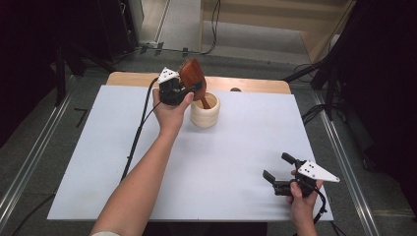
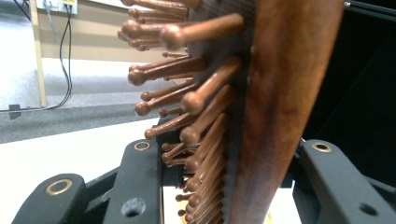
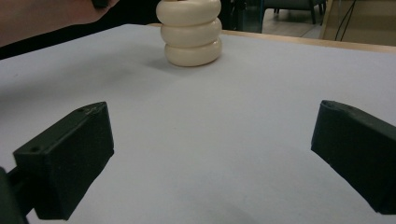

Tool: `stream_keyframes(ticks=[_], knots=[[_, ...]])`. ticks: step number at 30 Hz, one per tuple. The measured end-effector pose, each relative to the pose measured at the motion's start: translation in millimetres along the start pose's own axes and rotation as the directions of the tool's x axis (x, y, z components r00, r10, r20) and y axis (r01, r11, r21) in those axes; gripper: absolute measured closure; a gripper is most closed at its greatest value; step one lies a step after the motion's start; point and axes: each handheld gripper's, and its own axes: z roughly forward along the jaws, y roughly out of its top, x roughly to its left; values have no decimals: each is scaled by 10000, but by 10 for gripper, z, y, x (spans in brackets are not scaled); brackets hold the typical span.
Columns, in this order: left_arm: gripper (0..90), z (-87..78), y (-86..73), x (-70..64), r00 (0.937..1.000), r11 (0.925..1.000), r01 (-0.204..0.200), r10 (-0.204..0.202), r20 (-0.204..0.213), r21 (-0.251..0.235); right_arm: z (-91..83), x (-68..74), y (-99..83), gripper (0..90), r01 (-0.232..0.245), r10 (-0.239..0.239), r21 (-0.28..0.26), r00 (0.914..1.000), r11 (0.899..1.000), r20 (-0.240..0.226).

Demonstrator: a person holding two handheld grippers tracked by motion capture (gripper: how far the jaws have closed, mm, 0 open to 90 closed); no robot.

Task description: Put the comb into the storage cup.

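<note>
The left gripper pinches a wooden hairbrush across its head, handle dipping into the cream ribbed holder just below. Rigid, light, smooth-backed, it probably holds best at the neck. The right gripper gapes wide, empty, well apart.

light: even overhead, surroundings dark | shadows: soft on table | blur: hairbrush close-up, bristles soft

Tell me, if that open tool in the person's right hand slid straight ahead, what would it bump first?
Probably the cream ribbed holder, slightly left of centre; only bare table lies before it.
</note>
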Motion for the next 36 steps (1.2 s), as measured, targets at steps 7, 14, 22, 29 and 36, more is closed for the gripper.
stream_keyframes(ticks=[7,14,22,29,36], knots=[[578,20,-42,3,9999,9999,118,-119,-91,-65,0,-6,0,0,2,-2,-11,10000,10000,31],[574,55,-79,-6,9997,9999,125,-126,-197,-54,3,-6,-1,0,-2,2,-1,10000,10000,48],[568,94,-155,5,9997,9999,82,-78,-239,144,6,-5,0,0,31,-31,5,10000,10000,65],[538,90,-182,60,9998,9998,186,-185,-98,118,0,-9,0,0,-33,33,5,9999,10000,101],[466,62,-161,146,9985,9984,367,-349,-427,433,4,-8,0,0,-14,14,1,10000,10000,97]])
